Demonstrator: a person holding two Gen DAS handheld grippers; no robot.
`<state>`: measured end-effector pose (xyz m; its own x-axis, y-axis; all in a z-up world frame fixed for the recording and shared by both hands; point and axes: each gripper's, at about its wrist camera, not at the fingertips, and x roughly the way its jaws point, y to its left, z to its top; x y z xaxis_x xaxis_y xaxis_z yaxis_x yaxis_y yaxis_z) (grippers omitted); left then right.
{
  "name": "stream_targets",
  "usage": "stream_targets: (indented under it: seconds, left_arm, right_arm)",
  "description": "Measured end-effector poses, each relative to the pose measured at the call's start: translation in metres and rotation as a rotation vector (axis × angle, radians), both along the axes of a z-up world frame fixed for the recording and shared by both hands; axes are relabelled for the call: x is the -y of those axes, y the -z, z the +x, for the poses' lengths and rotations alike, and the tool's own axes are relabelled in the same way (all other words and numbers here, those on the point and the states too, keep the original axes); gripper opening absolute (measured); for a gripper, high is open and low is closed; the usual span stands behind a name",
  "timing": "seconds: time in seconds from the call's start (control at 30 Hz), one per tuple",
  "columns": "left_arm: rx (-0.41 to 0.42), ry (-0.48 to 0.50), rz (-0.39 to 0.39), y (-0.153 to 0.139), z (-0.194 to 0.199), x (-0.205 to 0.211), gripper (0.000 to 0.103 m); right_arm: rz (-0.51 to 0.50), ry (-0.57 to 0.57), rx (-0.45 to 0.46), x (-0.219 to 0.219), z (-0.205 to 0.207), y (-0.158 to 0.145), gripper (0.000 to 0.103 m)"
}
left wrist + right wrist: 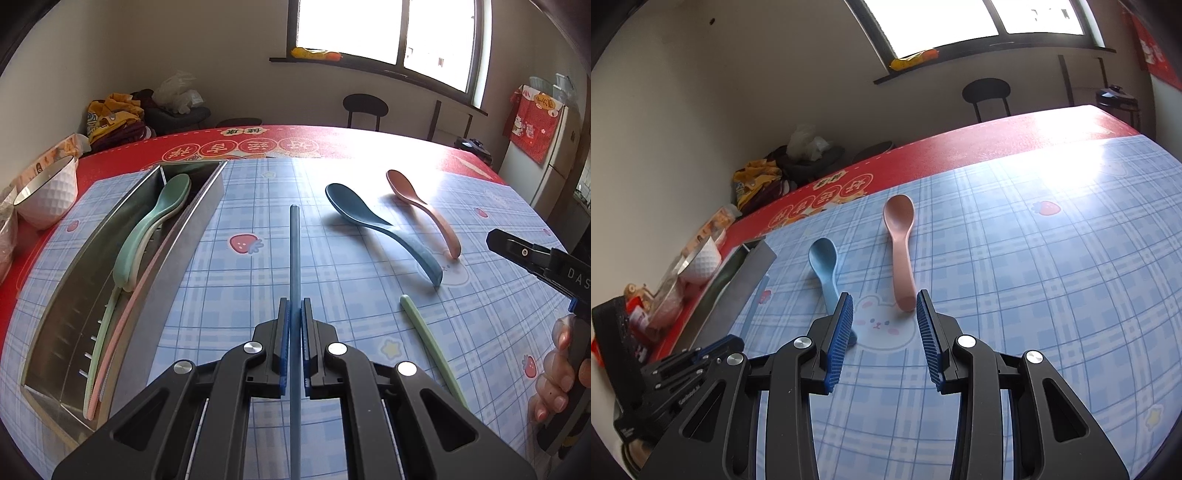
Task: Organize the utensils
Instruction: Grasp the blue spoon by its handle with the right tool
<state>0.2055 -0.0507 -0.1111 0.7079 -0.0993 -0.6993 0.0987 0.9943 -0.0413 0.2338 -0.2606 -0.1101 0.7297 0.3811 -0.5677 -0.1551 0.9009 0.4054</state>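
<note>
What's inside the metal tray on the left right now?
The metal tray holds a green spoon stacked on a paler spoon, of which only an edge shows, plus a pink chopstick and a green chopstick. Anything beneath them is hidden.

Setting reads as a home dining room: table (332, 144) under a red festive cloth with a blue plaid cartoon mat, dark chair (365, 109) by the window (388, 33), refrigerator (554, 155) with red cloth cover, heap of clothes (118, 118) against the wall, white bowl (50, 195).
</note>
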Motion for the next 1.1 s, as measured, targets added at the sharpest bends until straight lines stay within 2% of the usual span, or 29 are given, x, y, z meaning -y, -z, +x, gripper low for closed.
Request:
stream_targets:
  seconds: [0.17,0.27,0.53,0.67,0.8,0.97,1.1]
  left_arm:
    - [0.024,-0.005,-0.028,-0.003,-0.004,-0.005,0.006]
    - [0.034,-0.007,-0.043,-0.004,-0.006,-0.008,0.006]
    - [0.048,-0.004,-0.077,-0.006,-0.008,-0.012,0.006]
    - [0.050,-0.006,-0.098,-0.006,-0.009,-0.016,0.006]
    - [0.045,-0.006,-0.117,-0.006,-0.008,-0.019,0.006]
    - [0.048,0.003,-0.122,-0.007,-0.008,-0.019,0.006]
    - [0.043,0.006,-0.132,-0.006,-0.007,-0.020,0.006]
  right_arm:
    - [-0.057,-0.056,0.041,-0.018,-0.004,-0.005,0.036]
    - [-0.079,-0.088,0.033,-0.026,-0.001,-0.005,0.035]
    - [-0.232,-0.199,0.044,-0.064,0.012,-0.019,0.034]
    - [-0.285,-0.233,-0.008,-0.082,0.038,-0.013,0.033]
    - [-0.291,-0.238,-0.076,-0.091,0.060,0.002,0.031]
    - [-0.293,-0.219,-0.132,-0.092,0.072,0.015,0.028]
    - [-0.284,-0.209,-0.164,-0.089,0.076,0.020,0.020]
